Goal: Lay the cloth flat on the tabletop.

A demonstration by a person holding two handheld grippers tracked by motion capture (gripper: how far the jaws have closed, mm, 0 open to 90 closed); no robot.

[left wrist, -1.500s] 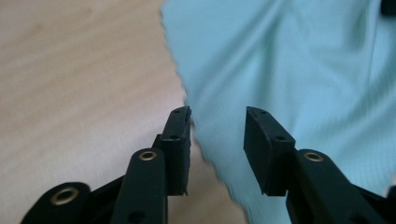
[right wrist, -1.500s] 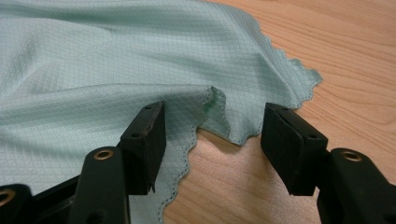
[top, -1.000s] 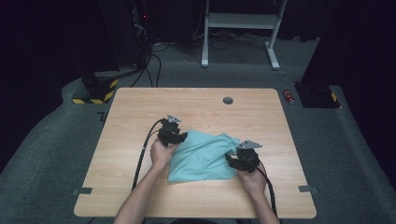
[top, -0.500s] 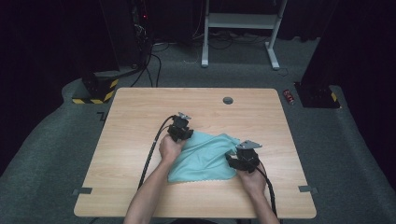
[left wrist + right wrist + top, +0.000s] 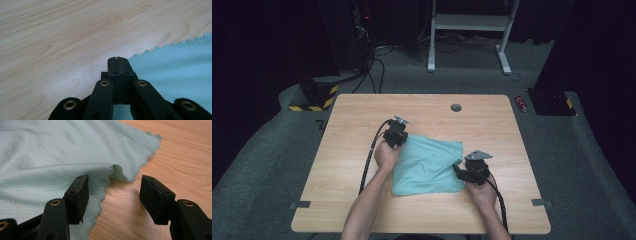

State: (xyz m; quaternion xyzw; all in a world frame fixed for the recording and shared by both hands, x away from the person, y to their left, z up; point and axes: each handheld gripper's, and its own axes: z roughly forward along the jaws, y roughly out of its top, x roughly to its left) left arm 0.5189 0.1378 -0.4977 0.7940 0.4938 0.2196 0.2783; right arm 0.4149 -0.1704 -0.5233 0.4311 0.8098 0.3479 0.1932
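We had the teal cloth (image 5: pixel 428 167) lying near the middle of the table (image 5: pixel 342 150), folded over w/ a doubled edge on its right side, the upper layer lifted a bit off the wood in the right gripper view. Looked like a folding job, mid-way.

Left gripper (image 5: pixel 395 135) sat at the cloth's far-left corner, jaws pressed together. In the left gripper view (image 5: pixel 117 61) the tips met w/ no gap, right at the scalloped edge of the cloth (image 5: pixel 175 72); we couldn't tell if any fabric was actually pinched betw. them. Our guess: it was there to pin or hold that corner so the sheet wouldn't slide.

Right gripper (image 5: pixel 460 170) was at the right edge, near the front corner, jaws spread wide (image 5: pixel 113 195). One jaw rested over the cloth (image 5: pixel 50 157), the other over bare wood, the raised hem betw. them. Prob. lined up to take that edge.

Vs. half a sec ago: left gripper had slid back twd. the person and left, from over the cloth's far edge to the corner. Vs. 1 s ago it was abt. where it began. Right gripper hardly budged. Cloth outline looked the same.
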